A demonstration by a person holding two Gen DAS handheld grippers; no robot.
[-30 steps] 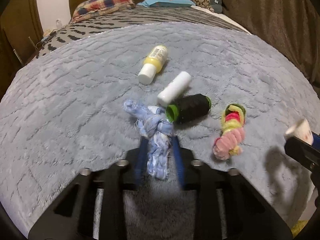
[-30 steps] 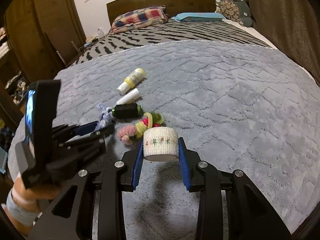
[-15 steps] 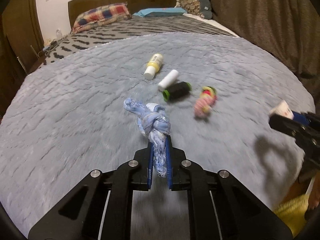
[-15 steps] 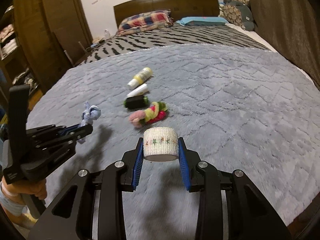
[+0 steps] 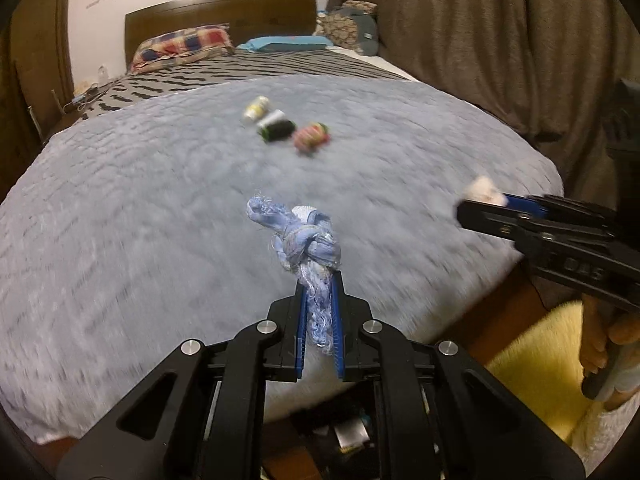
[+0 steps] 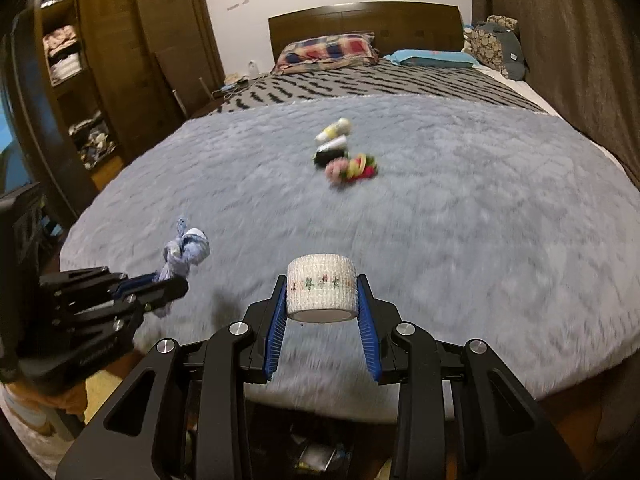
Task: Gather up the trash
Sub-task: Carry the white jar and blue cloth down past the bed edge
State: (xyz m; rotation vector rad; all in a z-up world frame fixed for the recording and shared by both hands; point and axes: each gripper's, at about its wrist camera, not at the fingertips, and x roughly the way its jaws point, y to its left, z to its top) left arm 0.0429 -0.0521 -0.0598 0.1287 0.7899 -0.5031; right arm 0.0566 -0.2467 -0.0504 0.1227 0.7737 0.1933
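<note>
My left gripper (image 5: pixel 319 280) is shut on a knotted light-blue rag (image 5: pixel 304 236) and holds it in the air over the bed's foot end; it also shows in the right wrist view (image 6: pixel 186 250). My right gripper (image 6: pixel 321 280) is shut on a white tape roll (image 6: pixel 321 292) with a small flower print, also raised over the foot end. A yellow bottle (image 6: pixel 334 128), a white tube (image 6: pixel 334 144), a black spool (image 6: pixel 328 157) and a pink and yellow fluffy piece (image 6: pixel 352 168) lie together mid-bed.
The grey fluffy blanket (image 6: pixel 480 220) covers the bed, with pillows (image 6: pixel 328 52) and a wooden headboard behind. A wooden wardrobe (image 6: pixel 100 80) stands left and a brown curtain (image 5: pixel 500 40) right. A dark container with clutter (image 5: pixel 344 432) sits on the floor below the bed's end.
My left gripper shut on the blue rag and lifted it off the blanket. Both grippers pulled back toward the foot of the bed; the right kept the tape roll.
</note>
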